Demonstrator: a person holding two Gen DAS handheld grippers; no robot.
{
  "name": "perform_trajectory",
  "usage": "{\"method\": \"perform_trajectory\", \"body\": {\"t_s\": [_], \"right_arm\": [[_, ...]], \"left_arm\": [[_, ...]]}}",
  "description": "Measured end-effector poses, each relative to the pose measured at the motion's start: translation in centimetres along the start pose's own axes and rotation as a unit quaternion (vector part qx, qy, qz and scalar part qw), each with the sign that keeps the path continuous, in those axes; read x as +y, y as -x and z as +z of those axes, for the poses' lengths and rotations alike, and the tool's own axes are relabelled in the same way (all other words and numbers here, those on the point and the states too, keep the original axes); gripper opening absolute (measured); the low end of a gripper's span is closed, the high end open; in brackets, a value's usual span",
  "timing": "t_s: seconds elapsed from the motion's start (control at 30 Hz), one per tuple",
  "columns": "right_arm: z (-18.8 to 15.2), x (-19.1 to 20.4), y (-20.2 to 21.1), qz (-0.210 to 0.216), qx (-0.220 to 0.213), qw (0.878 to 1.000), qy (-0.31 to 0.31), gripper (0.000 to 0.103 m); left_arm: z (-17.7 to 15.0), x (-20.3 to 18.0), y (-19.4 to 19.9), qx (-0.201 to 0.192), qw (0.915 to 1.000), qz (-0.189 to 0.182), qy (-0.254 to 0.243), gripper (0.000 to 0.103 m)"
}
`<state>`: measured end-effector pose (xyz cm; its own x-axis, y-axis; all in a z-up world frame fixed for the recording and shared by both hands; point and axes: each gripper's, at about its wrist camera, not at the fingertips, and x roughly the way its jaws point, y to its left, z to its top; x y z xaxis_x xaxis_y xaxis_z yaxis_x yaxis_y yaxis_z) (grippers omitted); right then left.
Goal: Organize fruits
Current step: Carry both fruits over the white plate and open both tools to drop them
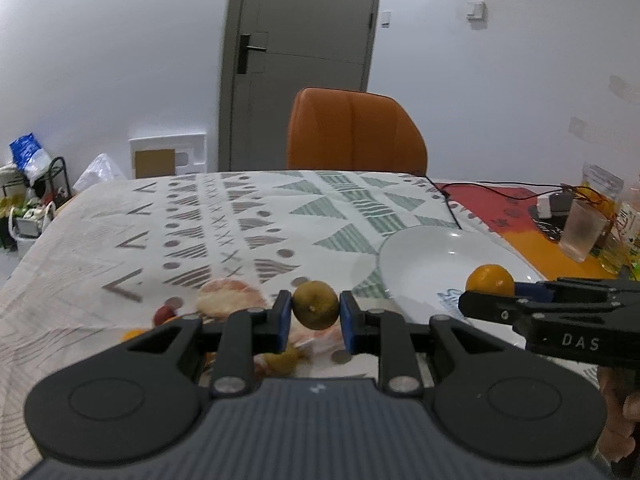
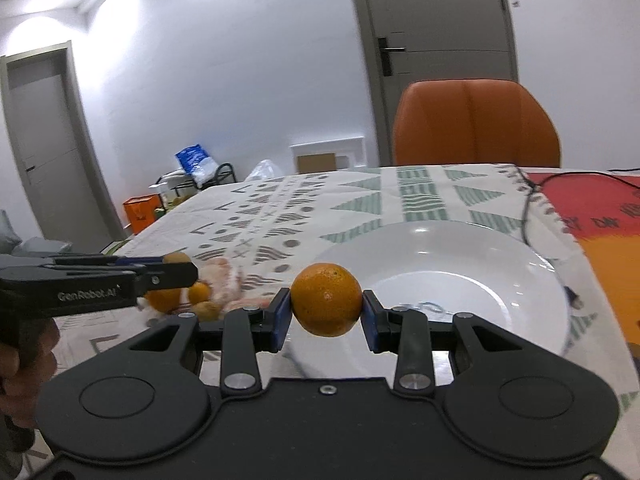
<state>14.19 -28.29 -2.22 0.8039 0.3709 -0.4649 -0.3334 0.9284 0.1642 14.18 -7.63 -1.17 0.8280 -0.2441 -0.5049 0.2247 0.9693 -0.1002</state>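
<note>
My left gripper [image 1: 315, 311] is shut on a small greenish-yellow citrus fruit [image 1: 315, 305], held above the patterned tablecloth. My right gripper [image 2: 326, 317] is shut on a bright orange [image 2: 326, 305], held at the near left rim of a white plate [image 2: 460, 280]. In the left wrist view the right gripper [image 1: 486, 300] reaches in from the right with the orange [image 1: 490, 280] over the plate [image 1: 424, 264]. In the right wrist view the left gripper [image 2: 176, 270] comes in from the left. Below it lies a blurred pile of fruit [image 2: 200, 294] on a pale bag.
An orange chair [image 1: 354, 134] stands at the table's far edge. A black cable [image 1: 448, 204] runs past the plate. A plastic cup [image 1: 580, 230], bottles and a small device crowd the far right on a red and orange mat. A hand [image 2: 24, 360] grips the left gripper's handle.
</note>
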Motion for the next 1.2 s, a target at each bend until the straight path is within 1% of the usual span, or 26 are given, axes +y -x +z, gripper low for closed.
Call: {"method": "perform_trajectory", "body": {"t_s": [0.33,0.43,0.6,0.67,0.8,1.1,1.2], "right_arm": [[-0.6,-3.0,0.5,-0.019,0.009,1.000,-0.008,0.035],[-0.8,-3.3,0.5,-0.024,0.012,1.000,-0.002,0.035],[-1.4,-3.8,0.6,-0.016,0.020,1.000,-0.004,0.037],[-1.6,-3.9,0.9,-0.016,0.017,1.000,-0.005,0.039],[-1.6,-4.3,1.6,-0.020,0.007,1.000,-0.005,0.040],[-2.5,-4.8,2.9,-0.041,-0.001,0.998,-0.038,0.041],[-2.6,-5.0,2.9,-0.039,-0.001,0.998,-0.051,0.041]], "left_arm": [[0.5,-3.2,-1.8,0.005,0.9998,-0.013,-0.013,0.024],[0.6,-4.1,-2.3,0.010,0.9996,-0.016,-0.019,0.024],[0.6,-5.3,-2.9,0.015,0.9994,-0.019,-0.027,0.024],[0.7,-5.9,-3.0,0.016,0.9991,-0.020,-0.033,0.024],[0.7,-6.9,-3.3,0.017,0.9986,-0.028,-0.042,0.024],[0.1,-7.6,-4.4,0.032,0.9970,-0.041,-0.057,0.024],[0.0,-7.9,-4.6,0.033,0.9965,-0.048,-0.059,0.025]]}}
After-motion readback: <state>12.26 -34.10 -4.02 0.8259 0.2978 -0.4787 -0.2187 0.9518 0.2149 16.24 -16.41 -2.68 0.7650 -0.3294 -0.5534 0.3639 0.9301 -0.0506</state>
